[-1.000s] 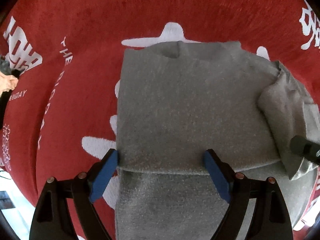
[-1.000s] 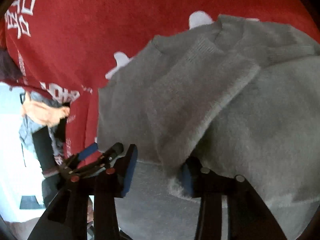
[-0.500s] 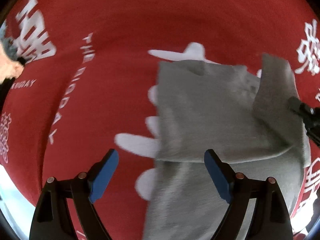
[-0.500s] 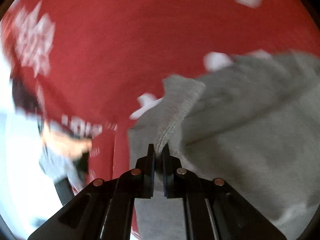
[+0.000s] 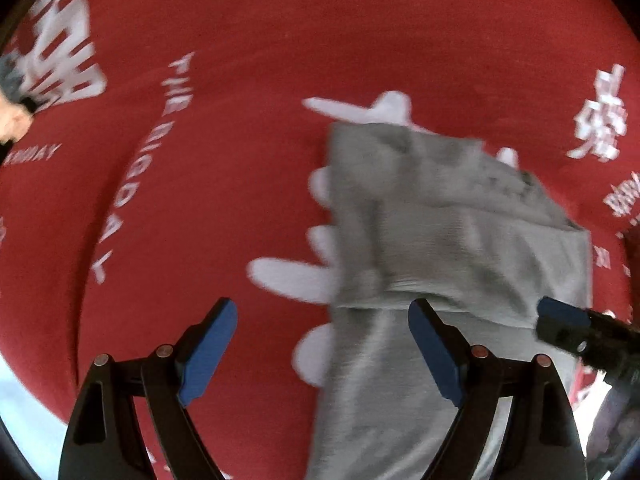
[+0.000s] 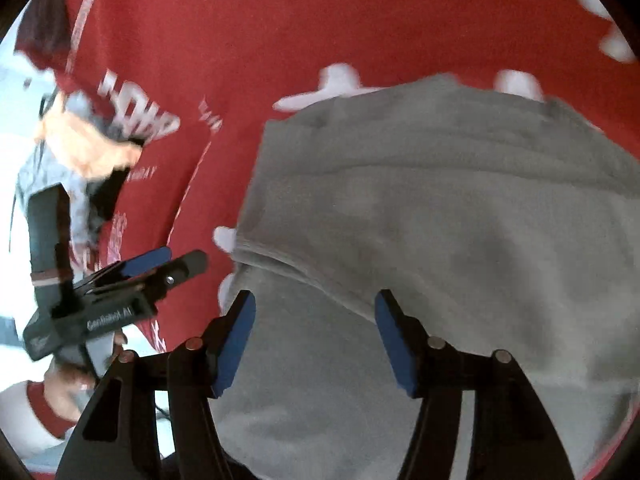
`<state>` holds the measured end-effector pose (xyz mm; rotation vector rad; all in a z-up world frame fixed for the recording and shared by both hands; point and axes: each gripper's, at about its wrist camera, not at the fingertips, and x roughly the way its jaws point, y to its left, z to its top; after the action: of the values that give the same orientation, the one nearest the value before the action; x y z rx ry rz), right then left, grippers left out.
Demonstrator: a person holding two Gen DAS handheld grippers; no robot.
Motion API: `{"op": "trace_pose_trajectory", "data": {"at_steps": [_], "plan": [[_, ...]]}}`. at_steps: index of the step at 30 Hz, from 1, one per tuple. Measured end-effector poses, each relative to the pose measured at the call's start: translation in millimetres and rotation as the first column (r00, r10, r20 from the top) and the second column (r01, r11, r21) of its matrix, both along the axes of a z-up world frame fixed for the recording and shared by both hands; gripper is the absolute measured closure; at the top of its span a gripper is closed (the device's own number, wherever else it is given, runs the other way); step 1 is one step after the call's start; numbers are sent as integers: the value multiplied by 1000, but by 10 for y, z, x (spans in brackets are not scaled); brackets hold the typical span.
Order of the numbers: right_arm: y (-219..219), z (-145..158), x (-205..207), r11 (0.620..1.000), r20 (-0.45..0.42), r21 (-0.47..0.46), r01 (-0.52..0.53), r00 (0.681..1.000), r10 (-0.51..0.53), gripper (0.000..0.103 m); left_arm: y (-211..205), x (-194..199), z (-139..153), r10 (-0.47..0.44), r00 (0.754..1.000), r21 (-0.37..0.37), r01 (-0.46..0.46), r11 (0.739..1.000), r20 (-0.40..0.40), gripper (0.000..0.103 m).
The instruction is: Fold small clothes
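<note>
A small grey knit garment (image 5: 440,220) lies partly folded on a red cloth with white print (image 5: 240,80). In the right wrist view the garment (image 6: 460,220) fills the right half, with a folded edge across it. My left gripper (image 5: 322,340) is open and empty, just off the garment's left edge and above it. My right gripper (image 6: 314,336) is open and empty, over the garment's near part, just before the folded edge. The right gripper's tip shows in the left wrist view (image 5: 568,320); the left gripper shows in the right wrist view (image 6: 160,268).
The red cloth (image 6: 280,40) covers the whole surface around the garment. Its edge and a pale floor (image 6: 16,280) lie at the left. The person's hand and sleeve (image 6: 80,148) show at the left.
My right gripper was shut on a garment flap half a second ago; it has let the flap go and opened. The flap now lies folded over the garment. My left gripper has drifted left.
</note>
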<state>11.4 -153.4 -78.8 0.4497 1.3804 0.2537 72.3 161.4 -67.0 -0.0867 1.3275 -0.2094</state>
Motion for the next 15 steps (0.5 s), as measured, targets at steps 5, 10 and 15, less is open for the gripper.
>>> {"op": "trace_pose_trajectory", "data": {"at_steps": [5,10,15], "plan": [[-1162,-6,-529,908,-98,52,415,907,-409,37,-439,128,-27,-78,997,-14,78,997,15,15],[-1892,-269,-980,745,-203,125,656,752,-628,45,-723,231,-319,-85,996,49,86,995,-33,15],[-2167,-327,-995,677,-182,153,720,694,-697,96,-798,231,-396,-91,994,104,96,990,-52,15]]}}
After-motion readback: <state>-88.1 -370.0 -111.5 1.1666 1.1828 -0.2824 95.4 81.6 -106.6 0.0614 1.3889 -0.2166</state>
